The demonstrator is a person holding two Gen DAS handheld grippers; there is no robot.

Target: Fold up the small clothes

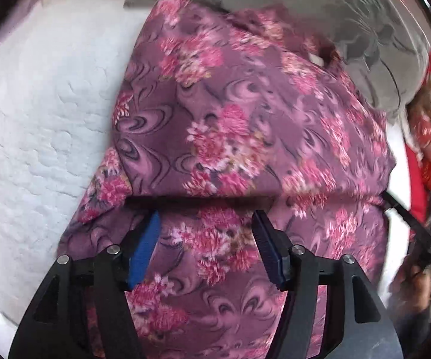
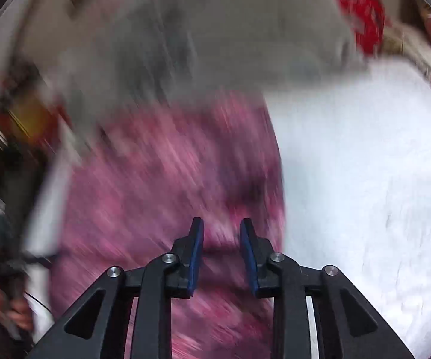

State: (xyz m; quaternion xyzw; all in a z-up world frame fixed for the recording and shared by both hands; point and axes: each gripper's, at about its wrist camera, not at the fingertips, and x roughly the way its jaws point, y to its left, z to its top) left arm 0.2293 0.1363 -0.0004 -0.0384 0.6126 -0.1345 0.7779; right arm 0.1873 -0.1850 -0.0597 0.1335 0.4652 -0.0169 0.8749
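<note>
A purple garment [image 1: 245, 137] with pink flowers lies spread over a white quilt [image 1: 35, 137], and it fills most of what either gripper looks down on. A fold runs straight across it, its edge casting a dark line just ahead of the left gripper [image 1: 205, 224]. That gripper hangs over the nearer layer with its jaws standing wide; the blue pads [image 1: 145, 248] touch no cloth that I can make out, and nothing is pinched between them.

Beyond the garment sits a grey pillow [image 1: 335, 30] with a darker leaf pattern, its edge tucked just behind the purple cloth. Red and orange fabric [image 1: 428, 137] is bunched at the right rim of the left view (too far off to the side to say what it is).

The right gripper [image 2: 221, 227] points down at the same garment [image 2: 155, 194], near its edge where the quilt [image 2: 365, 179] begins. Its jaws are narrow but parted, with a clear gap and no cloth caught in it. That view is badly smeared, so the flower print shows only as pink streaks, and the pillow [image 2: 200, 45] is a grey blur above it.

At the left view's right edge, the other gripper [image 1: 425, 236] shows, dark and small.
</note>
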